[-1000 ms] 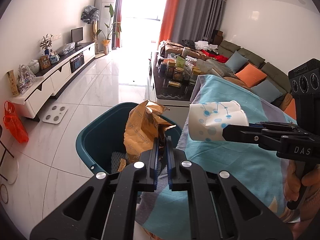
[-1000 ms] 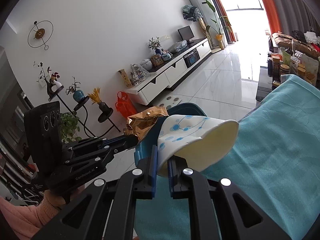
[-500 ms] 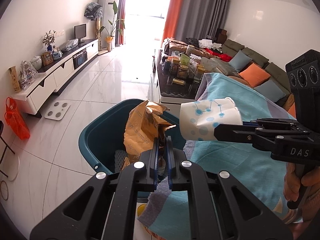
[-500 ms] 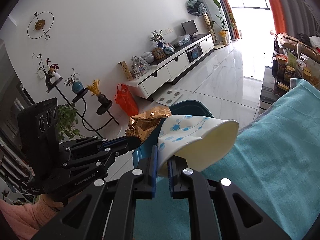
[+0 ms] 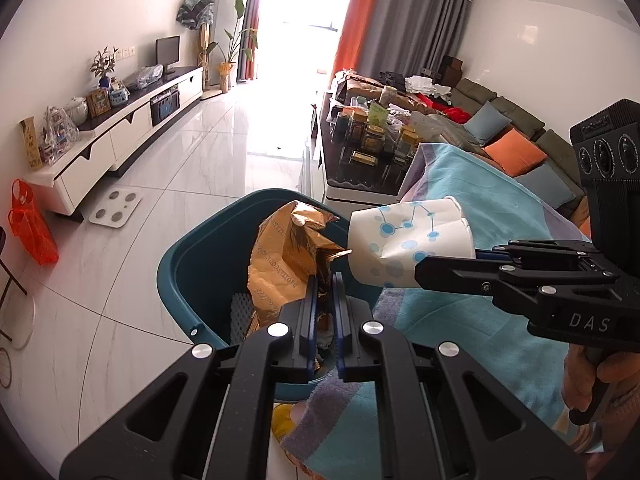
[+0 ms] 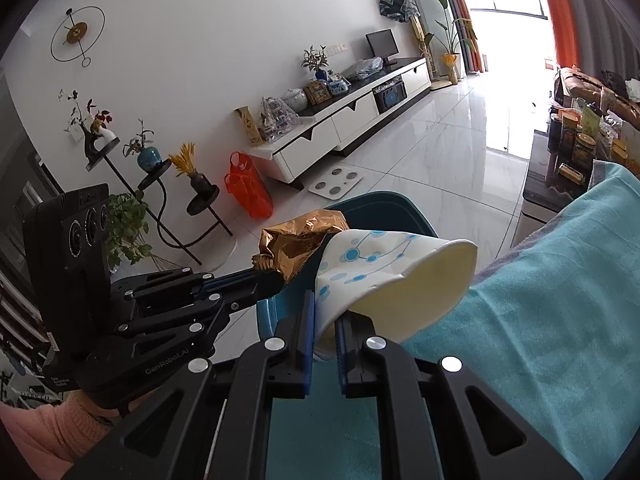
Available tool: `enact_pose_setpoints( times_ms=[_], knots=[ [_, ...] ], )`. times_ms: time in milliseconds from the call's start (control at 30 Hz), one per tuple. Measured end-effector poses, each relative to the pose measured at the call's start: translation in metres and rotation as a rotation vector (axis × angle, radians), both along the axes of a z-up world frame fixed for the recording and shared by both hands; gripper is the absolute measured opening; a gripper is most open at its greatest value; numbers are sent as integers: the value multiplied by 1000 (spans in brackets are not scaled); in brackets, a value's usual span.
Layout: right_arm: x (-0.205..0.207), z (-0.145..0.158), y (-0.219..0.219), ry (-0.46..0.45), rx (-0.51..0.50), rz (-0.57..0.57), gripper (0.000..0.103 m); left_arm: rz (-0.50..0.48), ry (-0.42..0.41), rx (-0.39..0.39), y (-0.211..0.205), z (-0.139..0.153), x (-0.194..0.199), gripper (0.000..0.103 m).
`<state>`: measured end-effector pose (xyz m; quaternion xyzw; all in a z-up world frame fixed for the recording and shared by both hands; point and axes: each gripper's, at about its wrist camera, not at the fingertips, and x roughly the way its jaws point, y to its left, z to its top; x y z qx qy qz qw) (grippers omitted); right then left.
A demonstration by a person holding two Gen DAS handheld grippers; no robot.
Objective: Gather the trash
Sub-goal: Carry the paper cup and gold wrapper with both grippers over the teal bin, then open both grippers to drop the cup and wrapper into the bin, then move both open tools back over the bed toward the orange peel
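Two grippers in play, each clamped on one piece of trash. The left gripper (image 5: 323,312) has its jaws drawn narrow on the lower edge of a crumpled gold snack bag (image 5: 290,256); the bag stands up ahead of the fingertips, its top flaring open. Directly beyond and below those fingertips sits a teal bin (image 5: 192,276) on the white tile floor (image 5: 152,208), so the bag hangs over the bin's mouth. Something pale and perforated lies at the bin's bottom, too small to name.

The right gripper (image 6: 324,320) pinches the wall of a white paper cup (image 6: 396,276) printed with blue dots and lines, squashing it flat near the base; the cup's open mouth points forward and to the right of the tool. From the left wrist view the same cup (image 5: 404,248) comes in from the right, its base end just beside the gold bag, near the bin's right rim. From the right wrist view the bag (image 6: 300,244) shows just left of the cup, touching or nearly so — cannot tell which.

A turquoise blanket (image 5: 452,328) covers the surface under and right of both tools, its edge butting against the bin. Ahead of the left tool, past the bin, a dark coffee table (image 5: 360,176) crowded with jars.
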<state>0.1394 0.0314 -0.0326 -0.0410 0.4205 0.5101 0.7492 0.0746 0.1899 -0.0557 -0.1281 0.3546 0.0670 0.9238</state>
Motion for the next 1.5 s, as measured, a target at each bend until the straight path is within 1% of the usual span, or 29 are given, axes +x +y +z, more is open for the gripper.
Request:
enact_pose_setpoints(
  times_ms=[467, 733, 833, 900, 967, 1000, 1033, 1200, 1300, 1333, 1367, 1500],
  knots=[
    [4, -12, 21, 20, -55, 12, 8, 21, 29, -9, 3, -17, 16, 7],
    [6, -14, 36, 21, -80, 12, 9, 31, 49, -38, 10, -30, 26, 8],
    [9, -17, 40, 20, -98, -4, 13, 40, 55, -50, 14, -35, 31, 8],
    [9, -18, 42, 25, -96, -12, 18, 49, 59, -58, 15, -38, 34, 10],
    [8, -18, 45, 23, -96, -16, 19, 52, 60, -62, 17, -41, 35, 15],
    [8, -18, 45, 25, -94, -19, 19, 58, 62, -64, 17, -42, 36, 21],
    [8, -18, 45, 27, -92, -20, 20, 63, 64, -66, 18, -43, 37, 25],
    [10, -19, 35, 41, -77, -39, 20, 81, 65, -71, 20, -47, 36, 26],
    [12, -15, 27, 44, -58, -50, 20, 87, 51, -61, 19, -43, 30, 29],
    [12, -13, 23, 42, -50, -53, 22, 88, 43, -52, 18, -40, 27, 30],
    [12, -11, 17, 42, -39, -57, 25, 87, 33, -47, 17, -37, 25, 32],
    [7, 2, -10, 32, 12, -82, 29, 71, -24, -30, 6, -20, 9, 42]
  ],
)
